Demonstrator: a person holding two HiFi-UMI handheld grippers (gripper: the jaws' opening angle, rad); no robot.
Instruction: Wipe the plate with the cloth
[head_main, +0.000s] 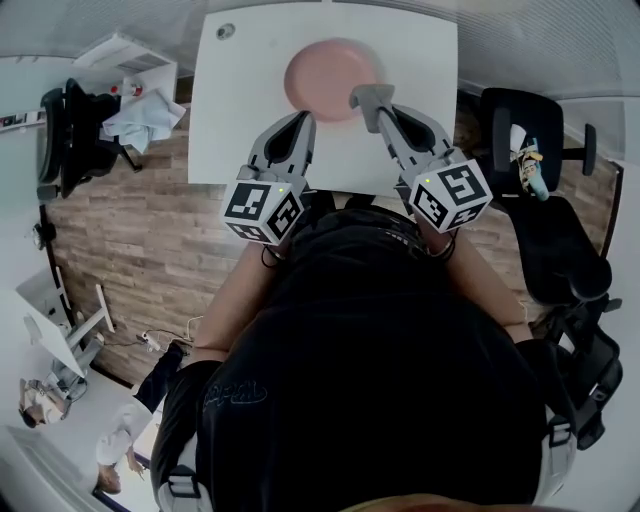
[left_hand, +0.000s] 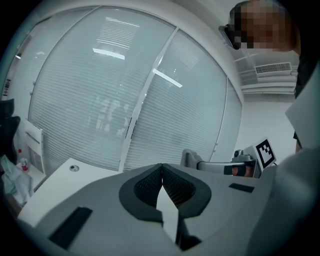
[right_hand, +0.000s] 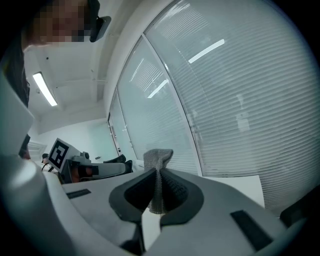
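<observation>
Head view: a round pink plate (head_main: 325, 75) lies on the white rectangular table (head_main: 240, 130), close to its far edge and about midway between its side edges. The left gripper (head_main: 303, 118) is above the table, just off the plate's near left rim. The right gripper (head_main: 380, 110) carries a small grey knitted cloth (head_main: 368, 96) at the plate's near right rim; contact between cloth and plate cannot be confirmed. A small round metal fitting (head_main: 226, 31) sits at the table's far left corner. Left gripper view: jaws pressed together, pads meeting, nothing between them; pale window blinds (left_hand: 100, 100) lie beyond the table. Right gripper view: jaws pinched on the cloth, a fold of which stands up above the pads.
</observation>
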